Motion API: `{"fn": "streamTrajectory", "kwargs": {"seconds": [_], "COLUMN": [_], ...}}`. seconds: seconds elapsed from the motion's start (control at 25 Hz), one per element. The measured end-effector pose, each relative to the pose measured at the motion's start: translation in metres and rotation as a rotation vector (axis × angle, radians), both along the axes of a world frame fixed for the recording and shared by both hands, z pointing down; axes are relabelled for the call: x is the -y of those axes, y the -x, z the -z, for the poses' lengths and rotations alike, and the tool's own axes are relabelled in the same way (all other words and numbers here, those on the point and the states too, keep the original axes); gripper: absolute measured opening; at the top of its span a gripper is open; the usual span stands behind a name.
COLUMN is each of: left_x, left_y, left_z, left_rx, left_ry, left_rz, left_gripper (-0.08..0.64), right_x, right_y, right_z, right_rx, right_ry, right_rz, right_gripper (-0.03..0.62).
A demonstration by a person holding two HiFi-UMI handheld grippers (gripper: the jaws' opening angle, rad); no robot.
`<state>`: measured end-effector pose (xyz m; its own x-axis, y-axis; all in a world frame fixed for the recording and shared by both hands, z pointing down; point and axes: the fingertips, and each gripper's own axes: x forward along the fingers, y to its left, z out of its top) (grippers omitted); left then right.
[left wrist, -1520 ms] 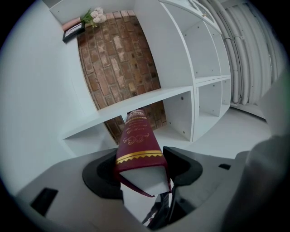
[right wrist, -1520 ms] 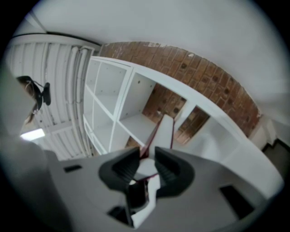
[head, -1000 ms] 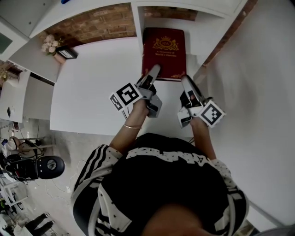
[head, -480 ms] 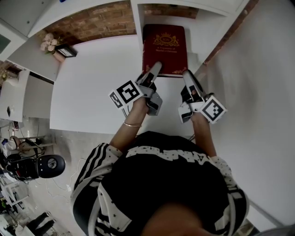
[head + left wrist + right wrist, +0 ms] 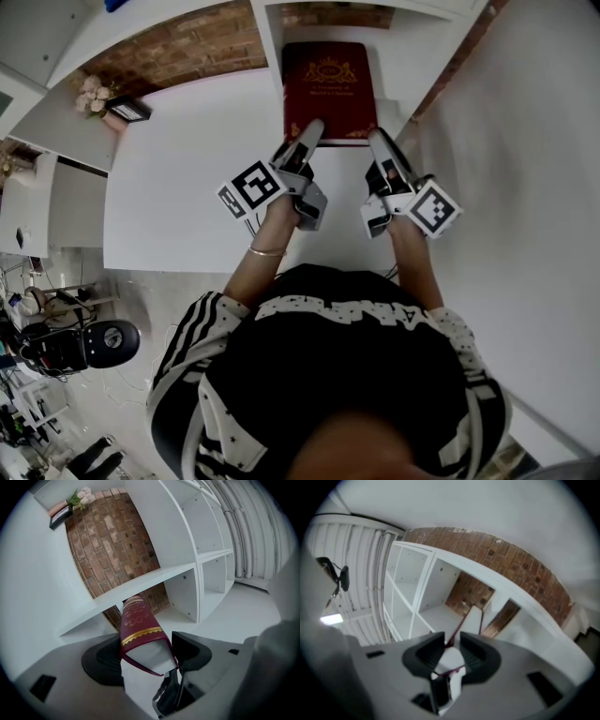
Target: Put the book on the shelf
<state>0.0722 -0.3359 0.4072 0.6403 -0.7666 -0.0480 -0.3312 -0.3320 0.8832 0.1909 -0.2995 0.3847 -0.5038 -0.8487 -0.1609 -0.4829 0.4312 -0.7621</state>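
The book (image 5: 329,89), partly in the shelf (image 5: 398,80), is clamped at its near edge by the right gripper (image 5: 378,141); the jaws of the left gripper (image 5: 312,131) have just been opened around its corner.

Pink flowers (image 5: 91,92) beside a small frame (image 5: 130,109); brick wall (image 5: 183,47) behind
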Motion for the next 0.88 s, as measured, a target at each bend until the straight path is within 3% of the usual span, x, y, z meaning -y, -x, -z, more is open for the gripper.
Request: {"fn": "streamTrajectory", "kwargs": {"seconds": [0.88], "left_x": [0.003], "left_y": [0.002], "left_z": [0.007], "left_rx": [0.030], "left_ry": [-0.035], "left_rz": [0.009], "left_gripper": [0.333], "right_x": [0.023], "right_y": [-0.010], "right_z": [0.011], "right_rx": [-0.021], "right_ry": [-0.042], "right_rz": [-0.005], "right_gripper": [0.115]}}
